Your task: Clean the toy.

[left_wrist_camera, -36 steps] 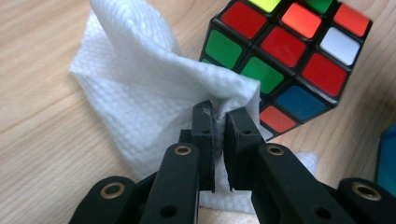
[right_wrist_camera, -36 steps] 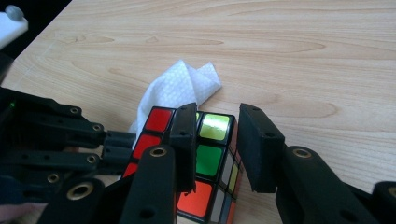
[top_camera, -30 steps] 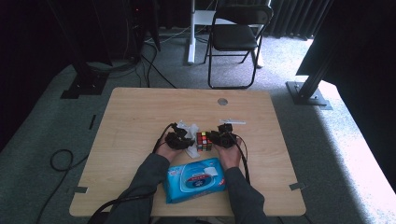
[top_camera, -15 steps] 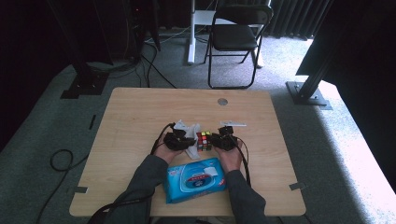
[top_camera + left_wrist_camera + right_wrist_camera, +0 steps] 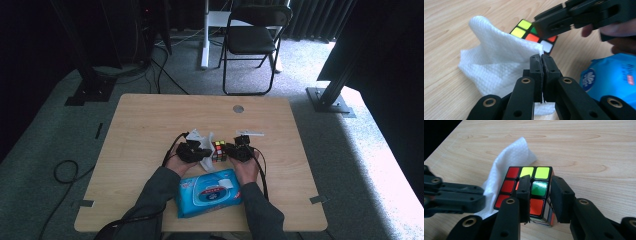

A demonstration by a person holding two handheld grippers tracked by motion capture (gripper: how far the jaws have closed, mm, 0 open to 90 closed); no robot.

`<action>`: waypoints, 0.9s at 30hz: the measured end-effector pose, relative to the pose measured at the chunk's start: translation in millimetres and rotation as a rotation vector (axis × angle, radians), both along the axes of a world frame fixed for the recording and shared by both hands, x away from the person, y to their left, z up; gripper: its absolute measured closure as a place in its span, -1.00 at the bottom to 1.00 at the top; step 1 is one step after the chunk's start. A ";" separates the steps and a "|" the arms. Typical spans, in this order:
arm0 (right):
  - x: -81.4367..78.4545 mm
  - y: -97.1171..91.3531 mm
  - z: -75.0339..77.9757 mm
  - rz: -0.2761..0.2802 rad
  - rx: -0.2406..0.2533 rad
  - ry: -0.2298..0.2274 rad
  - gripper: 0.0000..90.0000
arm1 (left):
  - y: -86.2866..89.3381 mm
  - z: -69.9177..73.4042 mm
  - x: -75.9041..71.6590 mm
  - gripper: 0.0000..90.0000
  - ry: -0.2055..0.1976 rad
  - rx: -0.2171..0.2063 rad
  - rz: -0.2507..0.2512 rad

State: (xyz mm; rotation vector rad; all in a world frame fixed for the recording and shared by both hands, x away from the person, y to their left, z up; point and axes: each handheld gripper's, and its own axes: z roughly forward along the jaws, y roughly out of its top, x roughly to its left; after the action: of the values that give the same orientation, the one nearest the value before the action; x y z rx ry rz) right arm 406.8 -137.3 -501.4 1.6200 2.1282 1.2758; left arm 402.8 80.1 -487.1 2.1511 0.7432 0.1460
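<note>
High view: left gripper (image 5: 204, 156) pinches the wipe (image 5: 499, 62); right gripper (image 5: 539, 200), seemingly level, clamps the cube (image 5: 534, 192).

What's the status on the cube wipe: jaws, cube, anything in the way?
Left gripper jaws shut on white wipe. Right gripper jaws clamped on puzzle cube, cube on the table. Blue wipes pack sits near the person's wrists, clear of the work.

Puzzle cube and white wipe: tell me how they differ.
The puzzle cube is rigid and boxy, while the white wipe is soft and crumpled. The cube shows red, green and yellow tiles; the wipe is plain white. The right gripper clamps the cube; the left gripper pinches the wipe. Both are by the wooden table.
</note>
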 end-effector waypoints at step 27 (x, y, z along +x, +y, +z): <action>-0.1 -0.5 -1.2 -0.008 0.015 0.004 0.56 | 2.1 -16.5 11.5 0.98 0.076 0.001 -0.004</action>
State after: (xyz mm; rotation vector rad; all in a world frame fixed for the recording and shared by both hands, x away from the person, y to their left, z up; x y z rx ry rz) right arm 406.7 -137.8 -502.6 1.6370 2.1168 1.2903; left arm 414.3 82.2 -503.7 2.1684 0.7822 0.0630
